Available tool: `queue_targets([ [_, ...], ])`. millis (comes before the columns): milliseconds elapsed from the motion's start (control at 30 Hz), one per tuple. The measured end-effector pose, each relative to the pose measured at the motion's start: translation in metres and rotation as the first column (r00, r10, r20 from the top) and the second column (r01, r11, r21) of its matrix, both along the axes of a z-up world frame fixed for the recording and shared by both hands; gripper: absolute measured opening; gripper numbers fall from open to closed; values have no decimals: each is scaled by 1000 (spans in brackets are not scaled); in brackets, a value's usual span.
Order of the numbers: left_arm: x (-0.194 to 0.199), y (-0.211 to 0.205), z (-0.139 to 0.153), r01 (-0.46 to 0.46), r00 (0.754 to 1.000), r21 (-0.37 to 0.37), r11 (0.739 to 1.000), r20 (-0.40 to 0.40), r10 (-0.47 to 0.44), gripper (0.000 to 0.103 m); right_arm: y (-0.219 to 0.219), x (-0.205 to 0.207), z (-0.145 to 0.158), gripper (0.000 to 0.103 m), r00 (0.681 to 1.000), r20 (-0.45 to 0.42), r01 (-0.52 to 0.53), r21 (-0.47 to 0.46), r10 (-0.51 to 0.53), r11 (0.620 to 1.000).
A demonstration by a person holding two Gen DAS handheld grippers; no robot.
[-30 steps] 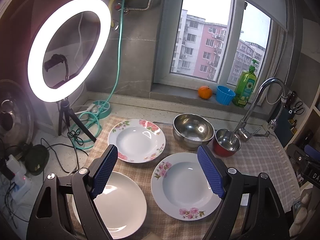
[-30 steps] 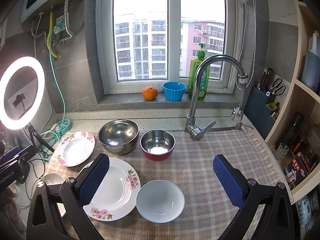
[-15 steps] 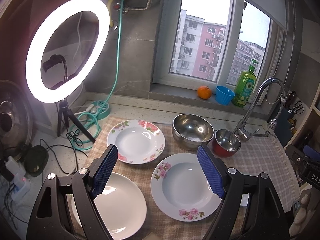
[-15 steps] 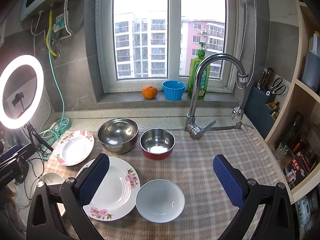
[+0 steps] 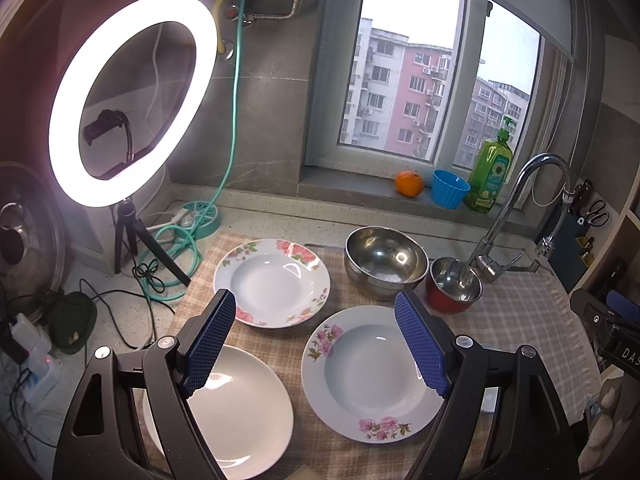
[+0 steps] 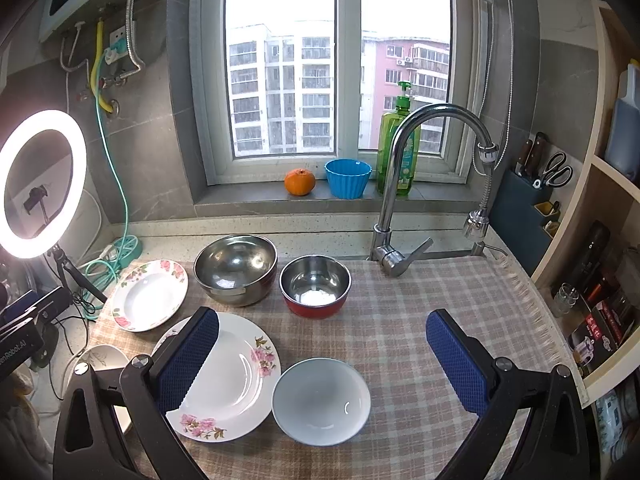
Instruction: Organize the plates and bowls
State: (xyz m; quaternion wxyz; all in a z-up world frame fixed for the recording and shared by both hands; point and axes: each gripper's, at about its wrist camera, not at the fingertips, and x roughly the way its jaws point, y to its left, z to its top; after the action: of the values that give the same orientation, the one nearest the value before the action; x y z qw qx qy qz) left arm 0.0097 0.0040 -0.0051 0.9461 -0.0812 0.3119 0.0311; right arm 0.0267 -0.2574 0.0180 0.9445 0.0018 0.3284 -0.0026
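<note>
Little differs from a second ago: in both wrist views the dishes sit slightly lower and closer, and nothing on the checked cloth (image 6: 420,320) has shifted. The left gripper (image 5: 320,344) hangs with fingers spread wide and empty above the near floral plate (image 5: 372,376); the right gripper (image 6: 322,356) is likewise released, above the white bowl (image 6: 321,400).

The far floral plate (image 5: 272,282) lies behind, well apart from the large steel bowl (image 6: 236,268), which nearly touches the red-sided steel bowl (image 6: 315,286).

The plain white plate (image 5: 240,412) is partly hidden by the left finger and cut off below. A pale dish (image 6: 98,360) at the right view's left edge seems to carry a leaf pattern, though it is mostly covered.

Cut-off lettering reads "enRobot.AI" (image 6: 12,354) and "DAS" (image 5: 630,356); the green soap bottle (image 6: 398,140) label is illegible.
</note>
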Motion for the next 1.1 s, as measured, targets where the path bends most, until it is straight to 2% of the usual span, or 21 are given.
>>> queue_targets([
  [1100, 3, -2, -1, 7, 1000, 17, 1000, -6, -7, 82, 0, 6, -4, 103, 1000, -24, -8, 6, 8, 1000],
])
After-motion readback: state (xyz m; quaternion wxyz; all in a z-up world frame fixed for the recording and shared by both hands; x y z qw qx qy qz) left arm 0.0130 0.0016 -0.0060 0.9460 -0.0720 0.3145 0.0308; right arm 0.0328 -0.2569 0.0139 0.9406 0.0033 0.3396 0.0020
